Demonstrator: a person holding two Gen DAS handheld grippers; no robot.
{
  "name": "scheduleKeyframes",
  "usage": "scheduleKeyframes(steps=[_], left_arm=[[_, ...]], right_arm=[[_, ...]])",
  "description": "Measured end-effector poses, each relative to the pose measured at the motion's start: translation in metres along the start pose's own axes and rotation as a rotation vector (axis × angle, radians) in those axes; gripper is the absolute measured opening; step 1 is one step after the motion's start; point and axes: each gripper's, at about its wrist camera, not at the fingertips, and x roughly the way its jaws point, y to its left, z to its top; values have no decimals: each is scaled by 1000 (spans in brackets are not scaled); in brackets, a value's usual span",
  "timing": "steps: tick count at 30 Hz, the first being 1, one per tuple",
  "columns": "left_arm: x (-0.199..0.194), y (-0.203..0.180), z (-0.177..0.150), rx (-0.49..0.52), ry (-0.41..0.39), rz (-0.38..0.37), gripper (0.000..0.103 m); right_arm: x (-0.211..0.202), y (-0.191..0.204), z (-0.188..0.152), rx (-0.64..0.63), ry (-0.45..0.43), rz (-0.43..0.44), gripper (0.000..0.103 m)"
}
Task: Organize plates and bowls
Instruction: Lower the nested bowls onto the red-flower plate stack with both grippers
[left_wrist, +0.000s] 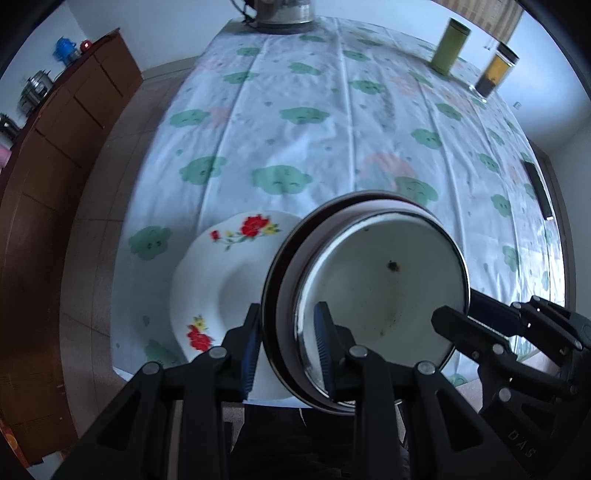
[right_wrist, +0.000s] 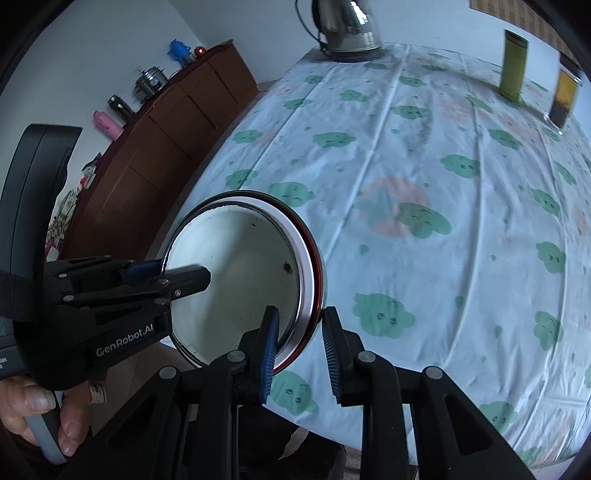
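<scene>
both grippers were clamped on the rim of the same stack of nested bowls (left_wrist: 384, 280), a white enamel bowl sitting inside darker-rimmed ones, and the stack hung clear of the table, tilted so its opening faced the cameras. the left gripper (left_wrist: 288, 349) pinched the near rim with one blue pad outside the wall and one inside; the right gripper (right_wrist: 301, 356) did the same on the opposite side, with one pad inside the white bowl and the other against the outer rim. just beyond the left gripper's fingers, partly hidden behind the stack, a flowered white plate (left_wrist: 229, 269) lay on the clouded tablecloth (left_wrist: 295, 110). the likely trouble was the stack itself: held only by thin rims and tipped, the inner bowl could slide out or the bowls could shift if the two hands drifted apart or rolled unevenly. lowered carelessly, the stack's edge could strike the plate's rim and chip it, or land half on it and rock. both sat close to the table's near edge, so a nudge could push the plate off.
</scene>
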Motion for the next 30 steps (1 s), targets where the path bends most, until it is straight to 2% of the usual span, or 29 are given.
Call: scheduleKeyframes(steps=[16,30], left_arm=[[14,51,-1,-84,31,23,26],[30,68,-1,-114,62,25,26]], right_arm=[[37,40,16,-70,63,34,26],[56,53,21,-88,97,40,26]])
